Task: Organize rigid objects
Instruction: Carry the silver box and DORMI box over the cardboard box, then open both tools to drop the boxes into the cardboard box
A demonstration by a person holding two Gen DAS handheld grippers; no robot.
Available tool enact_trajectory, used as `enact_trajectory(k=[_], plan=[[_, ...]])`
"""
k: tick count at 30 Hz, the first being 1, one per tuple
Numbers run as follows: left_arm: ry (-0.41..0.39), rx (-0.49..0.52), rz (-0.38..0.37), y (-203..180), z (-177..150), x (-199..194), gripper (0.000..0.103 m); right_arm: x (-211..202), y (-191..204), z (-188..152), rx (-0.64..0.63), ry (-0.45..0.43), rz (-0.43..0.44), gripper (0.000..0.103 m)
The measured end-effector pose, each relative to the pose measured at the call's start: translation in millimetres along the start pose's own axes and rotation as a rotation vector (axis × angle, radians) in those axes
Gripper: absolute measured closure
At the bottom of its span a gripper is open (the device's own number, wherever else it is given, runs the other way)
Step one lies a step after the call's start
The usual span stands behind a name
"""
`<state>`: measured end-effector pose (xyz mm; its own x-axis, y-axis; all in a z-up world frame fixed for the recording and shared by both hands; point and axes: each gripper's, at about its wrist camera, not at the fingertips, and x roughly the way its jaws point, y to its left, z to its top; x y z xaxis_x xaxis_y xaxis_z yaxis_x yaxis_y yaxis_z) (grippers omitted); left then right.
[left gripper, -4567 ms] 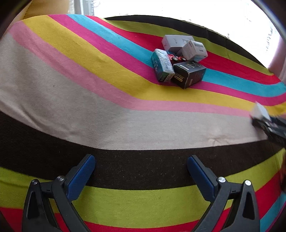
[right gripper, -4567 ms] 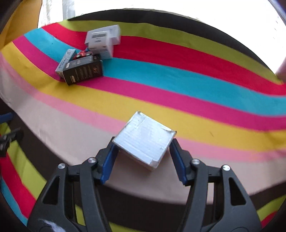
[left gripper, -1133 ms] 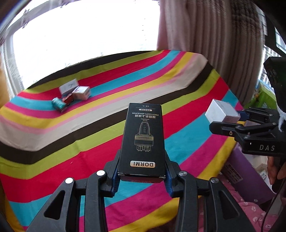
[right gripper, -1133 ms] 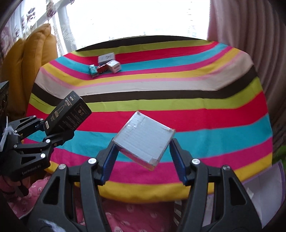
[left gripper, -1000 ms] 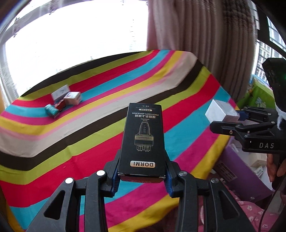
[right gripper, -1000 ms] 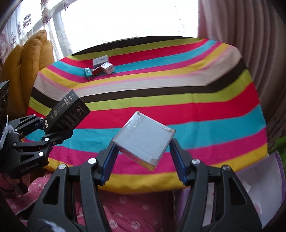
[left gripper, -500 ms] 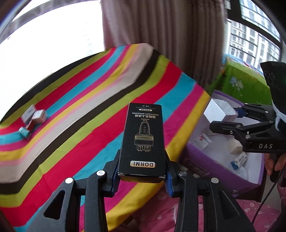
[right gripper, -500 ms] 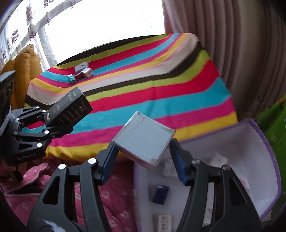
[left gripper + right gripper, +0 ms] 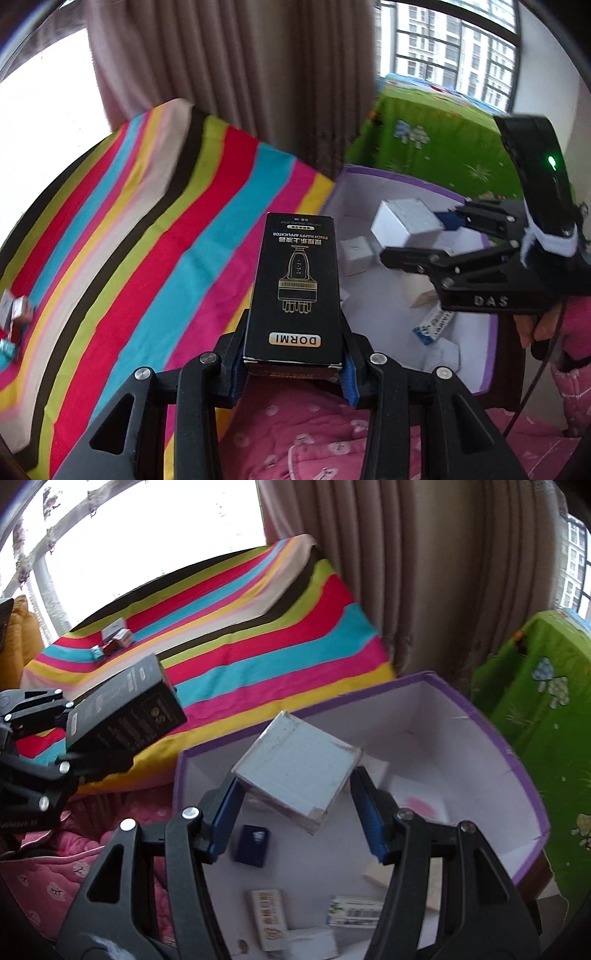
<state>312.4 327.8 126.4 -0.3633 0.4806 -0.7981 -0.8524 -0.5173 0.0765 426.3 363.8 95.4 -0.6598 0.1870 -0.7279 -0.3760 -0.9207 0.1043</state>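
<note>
Carrying two cartons toward the purple-rimmed storage box, one per hand. Left gripper is clamped narrow on the base of the black DORMI carton; gripped low, so the long body juts forward past the pads, likely to let it drop in lengthwise. Right gripper is closed at mid width on the white cardboard box, pinched corner to corner, so it sits skewed between the pads.

Position: in the right wrist view the white box hangs over the storage box interior, just inside the rim at 10 o'clock. In the left wrist view the black carton sits over the edge of the striped bedspread, with the storage box at 2 o'clock; judged not yet over the opening.

Room: floor of the storage box already holds a small navy box and a few flat packs toward 6 o'clock; bare white floor shows toward 3 o'clock. Curtain stands close behind the far wall. Leftover small boxes remain on the bedspread at 10 o'clock, well apart.

Risk, judged: the two grippers are near each other; simultaneous release could collide.
</note>
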Motion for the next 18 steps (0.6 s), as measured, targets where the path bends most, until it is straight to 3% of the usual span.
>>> enact_trajectory(k=[11, 12, 13, 15, 18], plan=[[-0.029, 0.07, -0.153, -45, 23, 6, 0.061, -14, -39, -2, 0.035, 0.008, -0.14, 0.04], [-0.039, 0.071, -0.186, -47, 24, 6, 0.056, -13, -41, -3, 0.044, 0.021, -0.153, 0.035], [-0.043, 0.069, -0.204, -47, 24, 6, 0.045, -13, -43, -4, 0.049, 0.031, -0.165, 0.025], [-0.06, 0.059, -0.194, -46, 24, 5, 0.029, -13, -44, -5, 0.053, 0.039, -0.201, 0.019], [-0.078, 0.041, -0.127, -33, 19, 4, 0.027, -14, -40, -2, 0.044, 0.039, -0.203, 0.019]])
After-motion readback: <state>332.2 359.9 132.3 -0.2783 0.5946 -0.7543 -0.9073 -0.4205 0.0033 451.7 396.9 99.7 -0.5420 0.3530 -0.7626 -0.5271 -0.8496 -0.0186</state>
